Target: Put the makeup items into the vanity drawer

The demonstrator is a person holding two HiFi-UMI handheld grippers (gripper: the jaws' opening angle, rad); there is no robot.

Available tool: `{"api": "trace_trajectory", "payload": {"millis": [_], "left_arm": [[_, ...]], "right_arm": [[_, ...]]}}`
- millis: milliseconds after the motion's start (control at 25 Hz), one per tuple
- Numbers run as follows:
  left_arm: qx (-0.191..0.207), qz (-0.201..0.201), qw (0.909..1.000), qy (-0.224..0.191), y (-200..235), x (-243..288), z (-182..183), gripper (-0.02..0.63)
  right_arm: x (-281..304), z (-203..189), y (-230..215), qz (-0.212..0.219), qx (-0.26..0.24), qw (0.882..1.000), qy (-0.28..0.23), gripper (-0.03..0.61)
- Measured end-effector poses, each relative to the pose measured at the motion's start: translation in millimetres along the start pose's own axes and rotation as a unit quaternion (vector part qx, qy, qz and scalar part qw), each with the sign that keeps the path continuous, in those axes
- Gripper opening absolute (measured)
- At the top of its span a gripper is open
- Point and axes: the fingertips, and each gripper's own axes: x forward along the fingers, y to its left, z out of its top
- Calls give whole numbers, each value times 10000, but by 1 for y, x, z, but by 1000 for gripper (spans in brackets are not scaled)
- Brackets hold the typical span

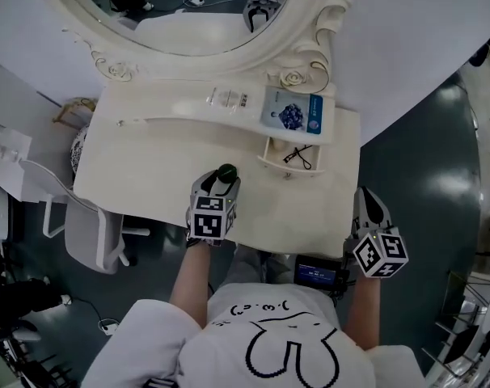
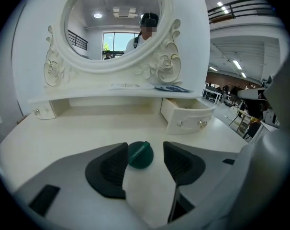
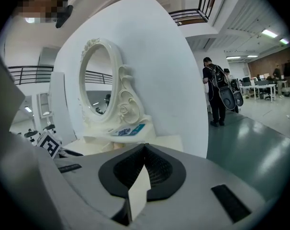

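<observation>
A small dark green round makeup item (image 1: 226, 170) sits on the cream vanity top (image 1: 148, 168) left of the open drawer (image 1: 271, 153). My left gripper (image 1: 221, 181) stands open around it; in the left gripper view the green item (image 2: 140, 155) lies between the pads, close to the left one, with a gap on the right. The drawer (image 2: 188, 116) is pulled out ahead to the right and holds a thin black hairpin-like thing (image 1: 300, 155). My right gripper (image 1: 368, 202) hangs off the table's right edge, and its view shows the pads (image 3: 157, 169) pressed together with nothing between them.
On the shelf under the oval mirror (image 1: 188, 14) lie a blue packet (image 1: 293, 115) and a clear item (image 1: 229, 99). A white chair (image 1: 83, 225) stands left of the vanity. A person with a backpack (image 3: 214, 87) stands far off on the green floor.
</observation>
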Motion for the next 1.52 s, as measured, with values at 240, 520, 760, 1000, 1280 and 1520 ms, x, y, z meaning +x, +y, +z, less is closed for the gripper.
{"api": "trace_trajectory", "payload": {"millis": [240,520,760,1000,1280,1520], "left_arm": [[29,96,9996,264,6,20,-16,265],[239,173,9990,340,8,24,-15,194],[558,-17,9978,354,-6,27,-10,25],[463,-87,9987,205,-6,21,7,23],[552,-138,9981,-223,-10,9,48,23],[717,-281,9951,-615,-21,0,86,23]], "right_arm": [[11,-29,-9,-74,107,9995,305,11],[20,-32,-8,-6,59,9993,375,10],[23,-23,-6,0,42,9996,283,9],[21,-10,-6,-19,28,9999,115,9],[18,22,-5,-29,-38,9996,-271,11],[11,45,-6,-74,-104,9983,-569,9]]}}
